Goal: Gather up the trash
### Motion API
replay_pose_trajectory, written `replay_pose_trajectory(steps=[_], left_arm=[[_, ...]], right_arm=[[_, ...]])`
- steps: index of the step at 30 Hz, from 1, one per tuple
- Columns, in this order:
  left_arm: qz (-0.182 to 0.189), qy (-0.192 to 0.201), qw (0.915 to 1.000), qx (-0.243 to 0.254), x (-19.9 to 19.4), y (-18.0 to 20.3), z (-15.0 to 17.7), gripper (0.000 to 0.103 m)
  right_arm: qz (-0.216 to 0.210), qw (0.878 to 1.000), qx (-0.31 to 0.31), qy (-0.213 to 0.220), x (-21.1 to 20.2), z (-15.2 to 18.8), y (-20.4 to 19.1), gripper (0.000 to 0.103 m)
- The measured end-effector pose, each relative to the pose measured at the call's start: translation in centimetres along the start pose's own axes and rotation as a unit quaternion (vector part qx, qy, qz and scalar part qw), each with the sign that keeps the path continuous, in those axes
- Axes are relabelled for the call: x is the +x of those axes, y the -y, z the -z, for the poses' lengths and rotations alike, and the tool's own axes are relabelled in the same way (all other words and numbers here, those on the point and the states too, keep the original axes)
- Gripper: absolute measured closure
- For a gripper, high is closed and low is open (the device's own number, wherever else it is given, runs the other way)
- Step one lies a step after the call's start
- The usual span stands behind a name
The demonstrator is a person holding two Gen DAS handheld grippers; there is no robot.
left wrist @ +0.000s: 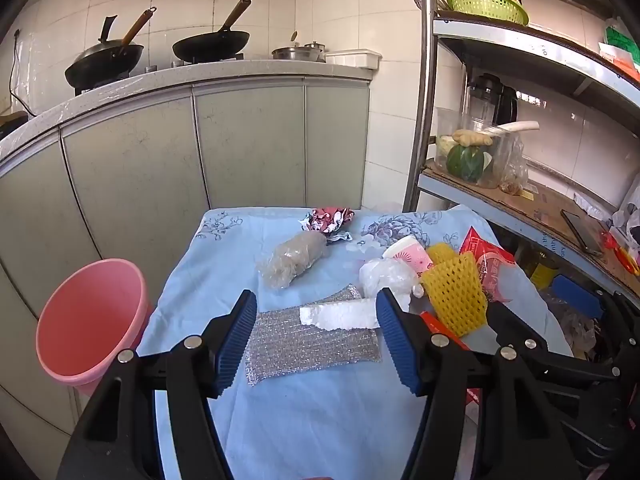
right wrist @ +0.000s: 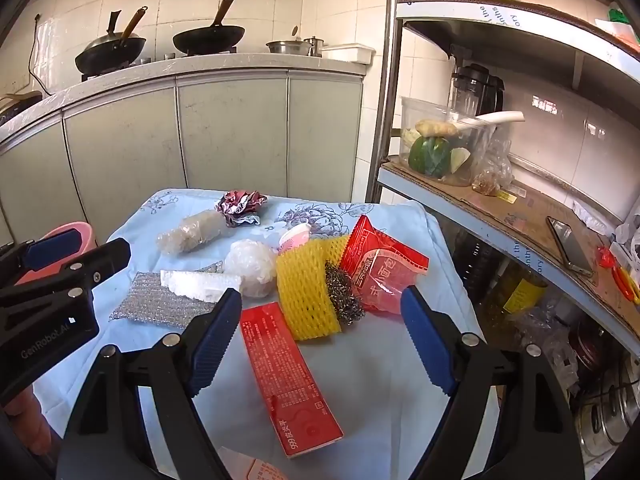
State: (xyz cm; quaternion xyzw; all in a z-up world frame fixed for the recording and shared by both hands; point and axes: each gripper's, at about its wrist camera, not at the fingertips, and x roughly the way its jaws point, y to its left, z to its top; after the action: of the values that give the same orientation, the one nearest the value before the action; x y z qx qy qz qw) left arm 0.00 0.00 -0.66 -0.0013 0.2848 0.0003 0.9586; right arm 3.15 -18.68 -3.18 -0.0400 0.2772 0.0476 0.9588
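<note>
Both grippers apart, empty: left gripper (left wrist: 316, 332) over foam strip (left wrist: 340, 316) on bench (left wrist: 320, 420), right gripper (right wrist: 320, 332) over yellow net (right wrist: 308, 292). Foam looks light, crumbly; pinch mid-length, gently.

pink bucket (right wrist: 76, 230): mostly hidden behind left tool (right wrist: 60, 256) in right view | steel wool (right wrist: 344, 294): partly tucked under yellow foam net (right wrist: 308, 292) | silver scouring cloth (left wrist: 308, 340): far part covered by white foam strip (left wrist: 340, 316) | orange carton (right wrist: 256, 470): cut off at near edge | red box (left wrist: 444, 330): mostly hidden behind the tool's right finger
</note>
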Motion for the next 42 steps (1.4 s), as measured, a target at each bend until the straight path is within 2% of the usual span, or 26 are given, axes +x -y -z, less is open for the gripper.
replay_pose_trajectory(steps=[42], left_arm=[[-0.001, -0.002, 1.0000, 0.002, 0.29, 0.33, 0.12, 0.042]], right_arm=[[-0.002, 1.000, 0.005, -0.005, 0.11, 0.01, 0.18, 0.021]])
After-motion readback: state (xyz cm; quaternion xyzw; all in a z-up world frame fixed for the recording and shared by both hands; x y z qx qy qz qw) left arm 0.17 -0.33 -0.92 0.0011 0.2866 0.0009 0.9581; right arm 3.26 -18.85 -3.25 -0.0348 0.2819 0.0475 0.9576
